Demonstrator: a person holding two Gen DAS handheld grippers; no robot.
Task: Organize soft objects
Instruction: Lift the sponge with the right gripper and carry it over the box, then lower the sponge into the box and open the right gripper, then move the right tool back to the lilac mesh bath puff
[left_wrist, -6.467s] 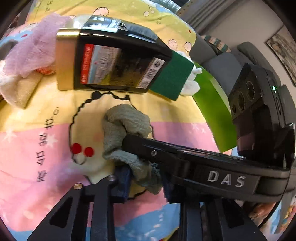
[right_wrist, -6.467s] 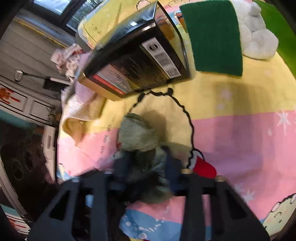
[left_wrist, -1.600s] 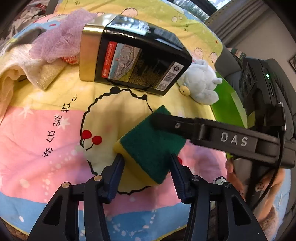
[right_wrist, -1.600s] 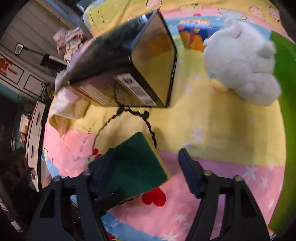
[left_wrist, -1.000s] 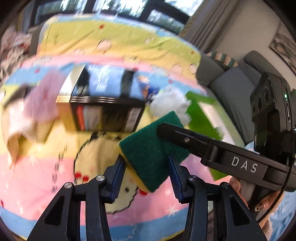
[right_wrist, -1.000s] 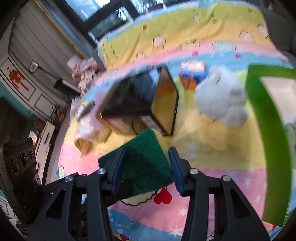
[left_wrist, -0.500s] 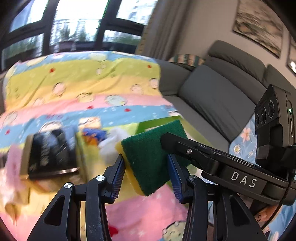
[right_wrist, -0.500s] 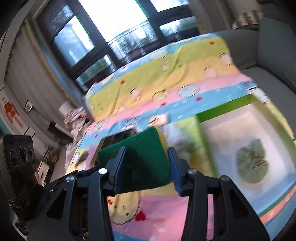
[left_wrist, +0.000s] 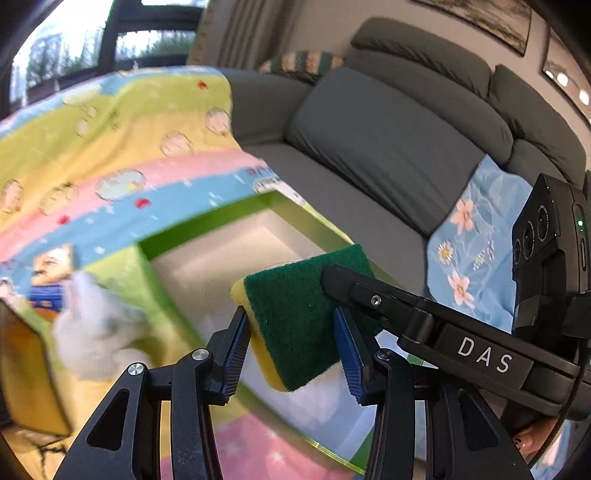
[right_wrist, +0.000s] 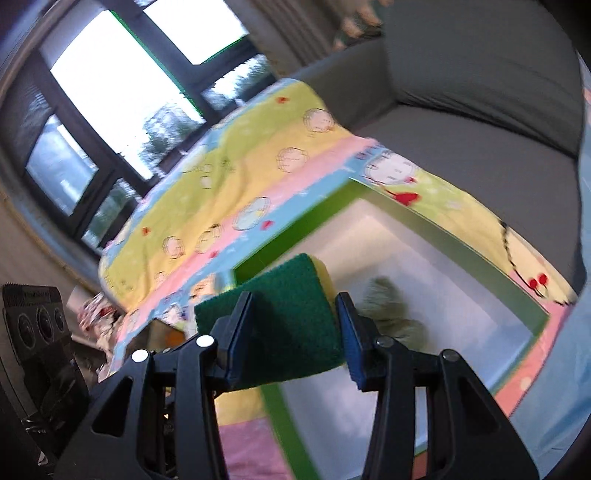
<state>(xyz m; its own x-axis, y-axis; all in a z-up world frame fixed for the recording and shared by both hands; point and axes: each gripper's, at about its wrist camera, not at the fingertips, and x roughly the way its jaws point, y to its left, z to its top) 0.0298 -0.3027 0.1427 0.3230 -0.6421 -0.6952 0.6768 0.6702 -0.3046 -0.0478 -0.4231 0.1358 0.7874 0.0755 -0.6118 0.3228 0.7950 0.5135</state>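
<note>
A sponge (left_wrist: 295, 314) with a dark green scouring face and a yellow body hangs in the air, gripped from two sides. My left gripper (left_wrist: 291, 350) is shut on its lower part. The right gripper's black arm (left_wrist: 406, 317) comes in from the right and clamps the same sponge. In the right wrist view my right gripper (right_wrist: 293, 328) is shut on the sponge (right_wrist: 280, 317), which hangs over the near left corner of a green box (right_wrist: 295, 225) with a white inside. A crumpled grey cloth (right_wrist: 391, 314) lies in that box.
The green box (left_wrist: 207, 221) sits on a striped cartoon blanket (left_wrist: 110, 155). A blurred white plush toy (left_wrist: 92, 332) and a gold-sided carton (left_wrist: 22, 369) lie to its left. A grey sofa (left_wrist: 388, 147) with a blue floral cloth (left_wrist: 480, 240) stands behind.
Both grippers have swung to the right with the sponge between them, away from the black carton and towards the green box. The box and the grey cloth in it now fill the view.
</note>
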